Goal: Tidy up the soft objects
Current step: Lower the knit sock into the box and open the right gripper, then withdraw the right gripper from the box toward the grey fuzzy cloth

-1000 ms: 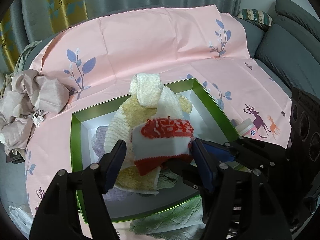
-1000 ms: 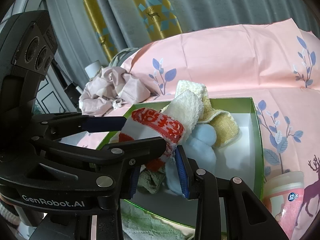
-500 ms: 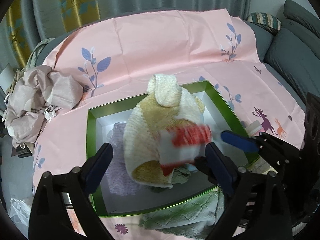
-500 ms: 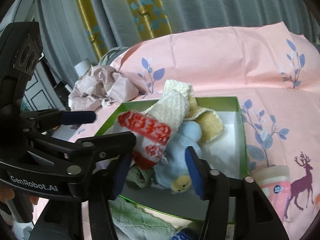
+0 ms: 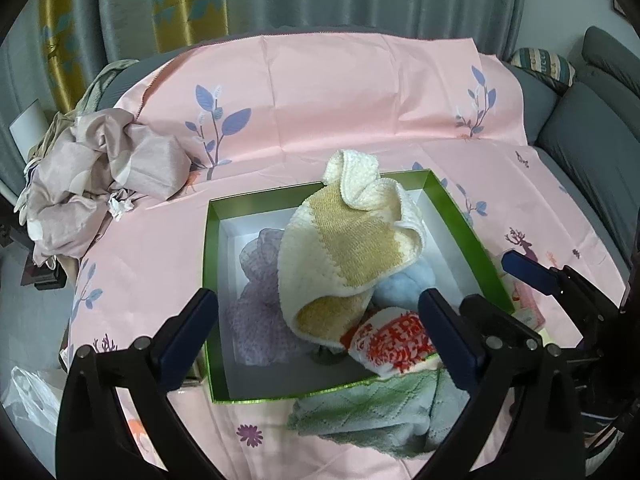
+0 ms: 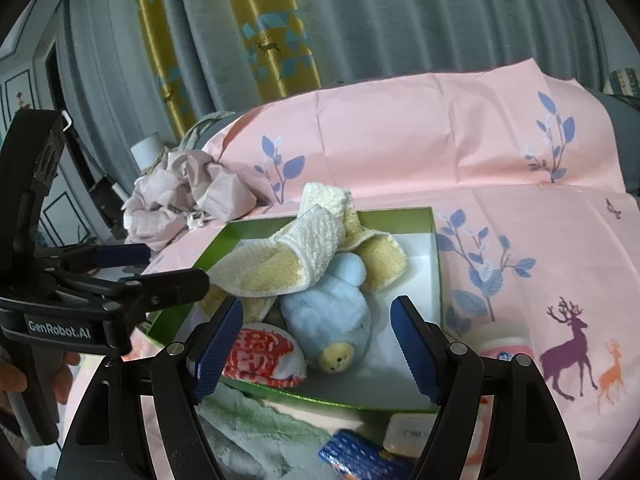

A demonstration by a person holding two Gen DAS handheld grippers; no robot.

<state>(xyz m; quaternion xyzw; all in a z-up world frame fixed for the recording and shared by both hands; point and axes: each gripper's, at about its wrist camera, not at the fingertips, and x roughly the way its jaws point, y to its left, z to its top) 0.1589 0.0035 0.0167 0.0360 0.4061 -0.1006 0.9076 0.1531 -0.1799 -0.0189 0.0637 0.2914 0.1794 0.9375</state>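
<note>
**Red-patterned sock lands in green box as both tongs let go**

Red-and-white, the folded sock [image 5: 394, 342] lay in the near corner of the green box [image 5: 208, 292], released a second earlier from between both tongs. The left tongs [image 5: 320, 328] and right tongs [image 6: 316, 340] hovered above it, jaws still spreading wide and gripping nothing. One more soft item appeared sorted; a green towel [image 5: 372, 412] still waited outside, just beside the box's near wall. Inside, the sock sat against a blue plush toy [image 6: 332, 320], under a yellow-and-cream knitted cloth [image 5: 352, 248], with a lilac cloth [image 5: 256, 316] to the left. A pink sheet [image 5: 340, 92] printed with leaves and deer covered the sofa, crumpled fabric [image 5: 96, 176] lay far left, and grey and gold curtains [image 6: 360, 20] hung behind.
</note>
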